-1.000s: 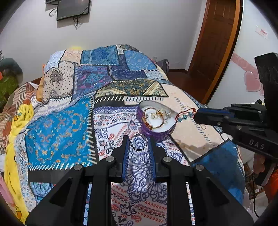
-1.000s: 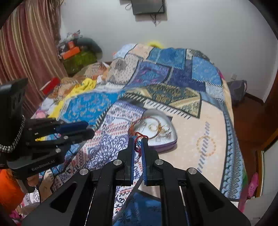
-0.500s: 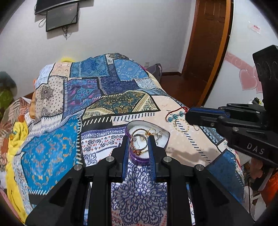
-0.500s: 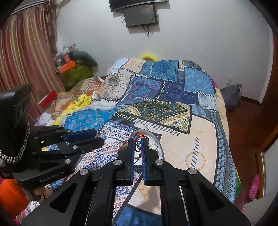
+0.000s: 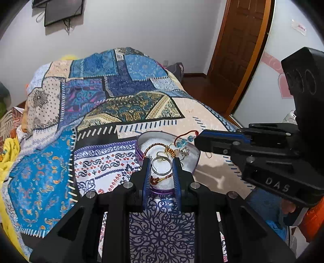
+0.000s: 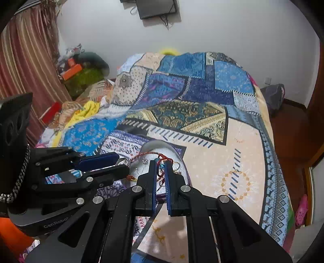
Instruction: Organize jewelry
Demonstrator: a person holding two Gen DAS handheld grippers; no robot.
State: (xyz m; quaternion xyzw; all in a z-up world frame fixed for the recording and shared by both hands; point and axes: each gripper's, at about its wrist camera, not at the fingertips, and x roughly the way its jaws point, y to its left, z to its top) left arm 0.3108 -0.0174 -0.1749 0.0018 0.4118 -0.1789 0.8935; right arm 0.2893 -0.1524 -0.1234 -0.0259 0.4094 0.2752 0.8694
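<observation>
1. Setting: a bedroom with white walls, a wall-mounted screen point(image 5: 62, 11) and a brown wooden door point(image 5: 241, 50). A bed carries a patchwork bedspread point(image 5: 125, 97) of blue, cream and gold panels.
2. Container: a heart-shaped tin point(image 5: 194, 159) with a purple wall and pale lining sits on the bedspread toward the near edge of the bed, on a purple-and-white panel. In the right wrist view the same tin point(image 6: 183, 159) lies directly ahead of the fingers.
3. Contents: a gold-and-red cord bracelet point(image 5: 158, 145), small gold pieces and silver charms lie inside the tin.
4. Left gripper point(image 5: 161, 164): clamped on a silver ring point(image 5: 162, 166), which stands between the blue pads above the tin's near portion. Seen from the right wrist, the left gripper point(image 6: 123, 164) reaches over the tin's left rim.
5. Right gripper point(image 6: 160, 164): clenched on a red cord bracelet point(image 6: 165, 157) with blue beads. From the left wrist, the right gripper point(image 5: 199, 139) holds the red cord bracelet point(image 5: 187, 136) over the tin's far right rim, beads hanging just above it.
6. Contact between the hanging beads and the tin cannot be determined.
</observation>
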